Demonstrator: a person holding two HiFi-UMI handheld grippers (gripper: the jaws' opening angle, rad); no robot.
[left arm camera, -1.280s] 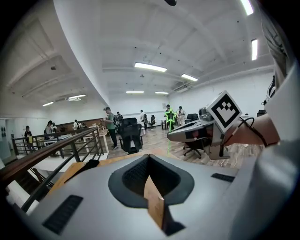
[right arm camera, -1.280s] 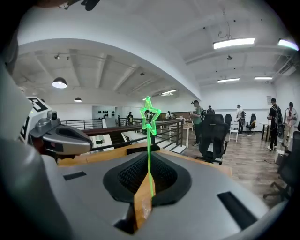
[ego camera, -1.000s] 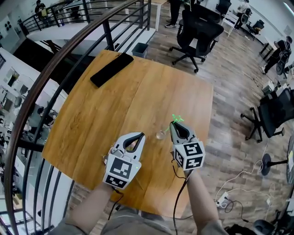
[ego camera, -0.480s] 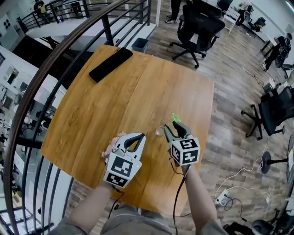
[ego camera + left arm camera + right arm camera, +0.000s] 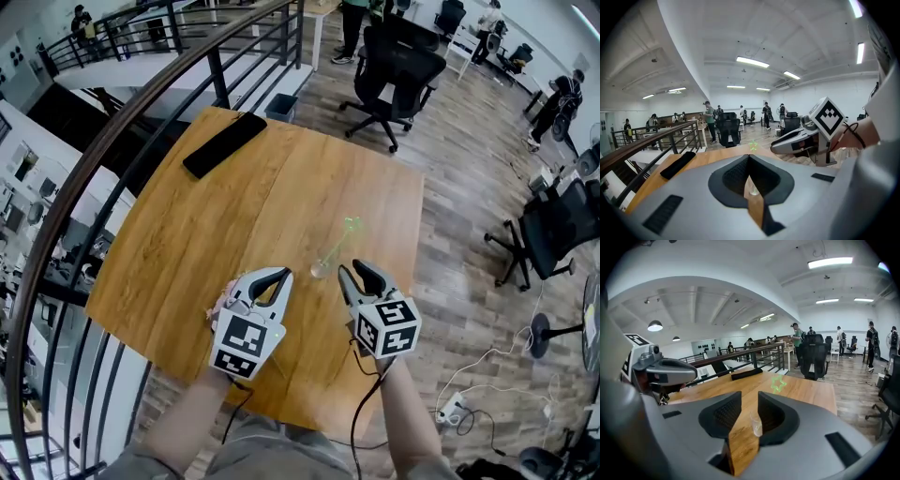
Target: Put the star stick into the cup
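Now, star stick (image 5: 339,246): green, thin, standing in the small clear cup (image 5: 320,269); lower end inside the cup, star at the top, so lying as the task sentence wants.
Long axis: tilted, not upright; leaning from the cup away from the person and to the right in the head view, star head well clear of both grippers.
Cup position: upright on the wooden surface (image 5: 234,220), near the person's edge, between the two grippers and just ahead of them.
Right gripper (image 5: 351,268): fingers released, parted with nothing gripped; in the right gripper view, cup (image 5: 756,423) seen through the gap, just beyond the tips and not touched, star (image 5: 778,384) further off above it.
Left gripper (image 5: 277,275): fingers clenched together on nothing; cup just off to its right, glimpsed low past the closed tips in the left gripper view.
Nearer hand: right, by a little; cup almost in line with its open gap.
Judged risk: light, narrow cup with a leaning stick, likely to tip if nudged by the close right fingers.
Elsewhere: flat black bar-shaped object (image 5: 225,143) at the far left corner of the surface, well apart; small pink item (image 5: 223,300) beside the left gripper, too hidden to name.
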